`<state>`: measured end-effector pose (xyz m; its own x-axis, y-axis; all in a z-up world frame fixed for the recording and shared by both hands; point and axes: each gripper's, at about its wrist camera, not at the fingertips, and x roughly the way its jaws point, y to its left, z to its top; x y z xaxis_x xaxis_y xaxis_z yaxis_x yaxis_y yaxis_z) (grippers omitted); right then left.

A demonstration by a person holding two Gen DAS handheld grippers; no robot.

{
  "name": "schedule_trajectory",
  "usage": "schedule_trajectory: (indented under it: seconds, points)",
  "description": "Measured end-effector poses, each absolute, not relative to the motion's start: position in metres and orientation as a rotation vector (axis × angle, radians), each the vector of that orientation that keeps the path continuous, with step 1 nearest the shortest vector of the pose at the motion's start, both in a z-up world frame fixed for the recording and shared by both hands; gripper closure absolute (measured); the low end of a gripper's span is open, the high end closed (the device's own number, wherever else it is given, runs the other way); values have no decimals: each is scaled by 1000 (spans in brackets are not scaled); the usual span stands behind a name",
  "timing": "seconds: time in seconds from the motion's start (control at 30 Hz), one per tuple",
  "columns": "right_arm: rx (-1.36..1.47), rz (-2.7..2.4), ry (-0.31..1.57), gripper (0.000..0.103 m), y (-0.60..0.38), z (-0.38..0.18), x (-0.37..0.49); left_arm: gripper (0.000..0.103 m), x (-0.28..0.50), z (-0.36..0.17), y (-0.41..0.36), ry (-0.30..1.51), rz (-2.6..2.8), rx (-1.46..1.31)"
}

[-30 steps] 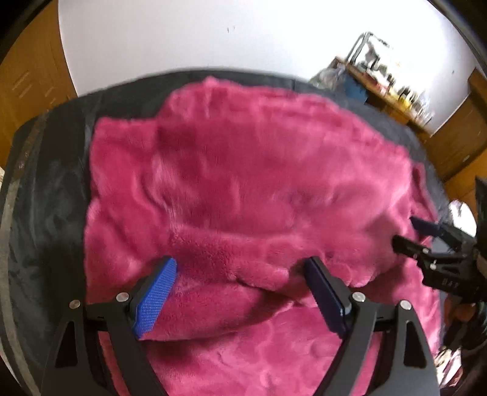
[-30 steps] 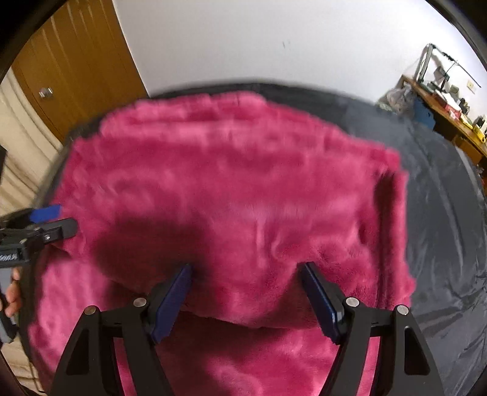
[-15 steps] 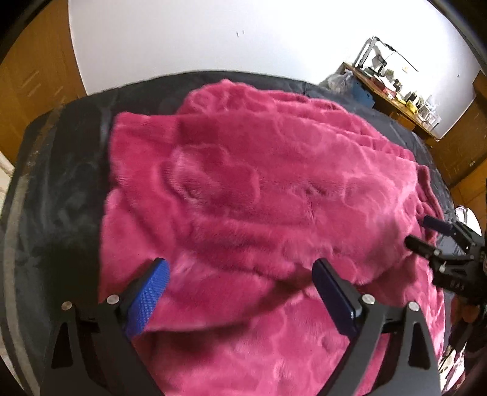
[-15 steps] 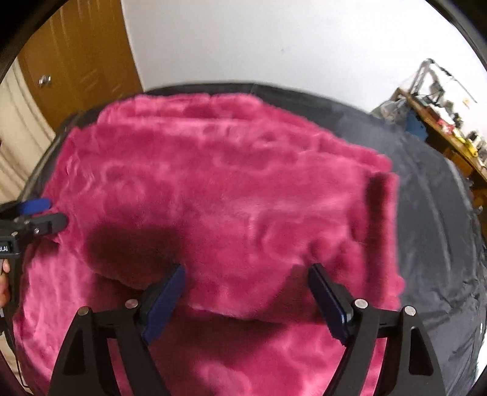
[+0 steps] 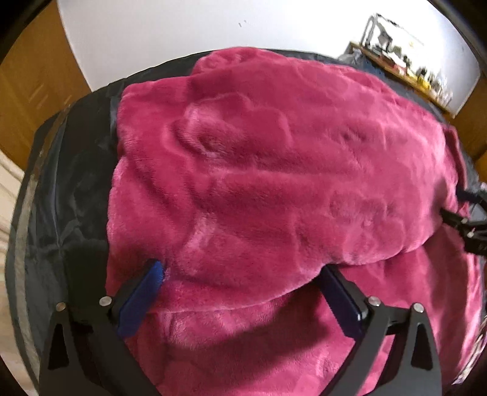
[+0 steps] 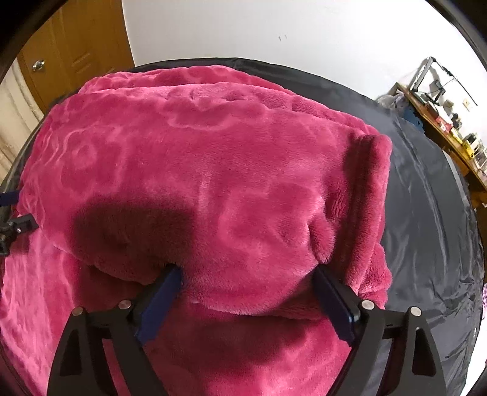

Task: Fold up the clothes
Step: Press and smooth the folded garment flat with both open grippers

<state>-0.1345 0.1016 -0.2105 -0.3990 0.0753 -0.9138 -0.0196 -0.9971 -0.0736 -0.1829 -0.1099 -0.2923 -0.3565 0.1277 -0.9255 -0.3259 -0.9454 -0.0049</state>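
A dark sheet (image 6: 426, 189) is covering the surface I am working over, its cloth creasing and catching the light. A white wall (image 6: 274, 27) is rising behind it. A wooden door (image 6: 76, 54) is standing at the left, and a cluttered wooden bench (image 6: 450, 128) is running along the right.

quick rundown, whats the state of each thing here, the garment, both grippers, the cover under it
pink fleece garment: folded over itself, upper layer edge between both grippers' fingers
left gripper: jaws opening, not pinching
right gripper: jaws opening, not pinching
dark cover: spread flat, lightly wrinkled
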Motion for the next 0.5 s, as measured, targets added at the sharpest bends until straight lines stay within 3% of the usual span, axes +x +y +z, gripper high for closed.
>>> schedule_trajectory:
  seconds: [0.07,0.3,0.5]
  points:
    - [-1703,2562,-68,12,99,-208,-136,2,-181,-291,-107,274,2364,-1604]
    - [-1735,2620,50,12,81,-184,-76,2,-141,-260,-149,35,2299,-1659]
    - [-1851,2608,96,12,69,-192,-5,2,-83,-258,-175,14,2254,-1695]
